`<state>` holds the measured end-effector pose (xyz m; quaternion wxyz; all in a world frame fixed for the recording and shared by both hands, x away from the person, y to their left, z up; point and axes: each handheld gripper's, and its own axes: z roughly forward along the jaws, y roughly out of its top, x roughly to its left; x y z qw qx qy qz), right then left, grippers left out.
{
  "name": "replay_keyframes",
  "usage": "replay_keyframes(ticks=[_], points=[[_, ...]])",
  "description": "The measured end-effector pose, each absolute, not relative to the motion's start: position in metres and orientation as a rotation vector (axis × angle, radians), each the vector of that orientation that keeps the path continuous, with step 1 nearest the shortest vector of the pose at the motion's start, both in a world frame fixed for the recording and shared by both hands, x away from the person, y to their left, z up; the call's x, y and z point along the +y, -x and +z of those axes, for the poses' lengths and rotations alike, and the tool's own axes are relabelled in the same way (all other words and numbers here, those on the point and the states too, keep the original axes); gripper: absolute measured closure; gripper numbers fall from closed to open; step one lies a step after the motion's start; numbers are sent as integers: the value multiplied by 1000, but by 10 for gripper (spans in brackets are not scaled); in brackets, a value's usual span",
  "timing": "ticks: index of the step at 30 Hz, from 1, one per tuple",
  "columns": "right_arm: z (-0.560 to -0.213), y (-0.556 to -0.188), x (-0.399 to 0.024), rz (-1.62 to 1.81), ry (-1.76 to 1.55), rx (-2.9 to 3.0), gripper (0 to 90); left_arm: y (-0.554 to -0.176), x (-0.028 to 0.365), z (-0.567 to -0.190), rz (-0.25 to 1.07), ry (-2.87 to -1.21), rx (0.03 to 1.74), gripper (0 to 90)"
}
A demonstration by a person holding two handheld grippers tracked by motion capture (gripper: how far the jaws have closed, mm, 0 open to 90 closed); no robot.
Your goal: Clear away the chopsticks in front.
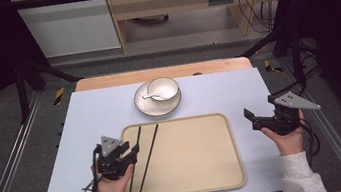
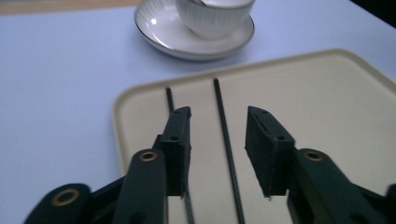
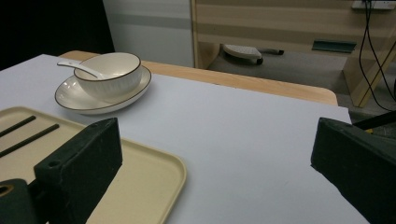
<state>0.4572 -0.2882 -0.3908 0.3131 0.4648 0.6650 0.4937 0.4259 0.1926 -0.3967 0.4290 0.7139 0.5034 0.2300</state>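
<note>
Left tool [image 2: 218, 135] open narrow, straddling one chopstick [image 2: 227, 140] on tray [image 1: 204, 172], lower left. Risk: thin stick rolls or slips on closing. Right tool [image 3: 219, 163] wide, empty.

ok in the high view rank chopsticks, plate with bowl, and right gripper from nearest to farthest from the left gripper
1. Chopsticks, on the tray's left side, right at the left gripper.
2. Plate with bowl, beyond the tray, up the table.
3. Right gripper, across the tray at its right edge.
</note>
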Motion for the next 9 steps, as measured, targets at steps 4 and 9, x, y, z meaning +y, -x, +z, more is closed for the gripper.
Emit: replay_keyframes(ticks=[4,9], points=[[-390,-456,-290,1310,-1226,1746,21,-433,216,-384,621,-1741,1228,431],[-389,-456,-292,1310,-1238,1738,20,-441,243,-387,646,-1729,1225,351]])
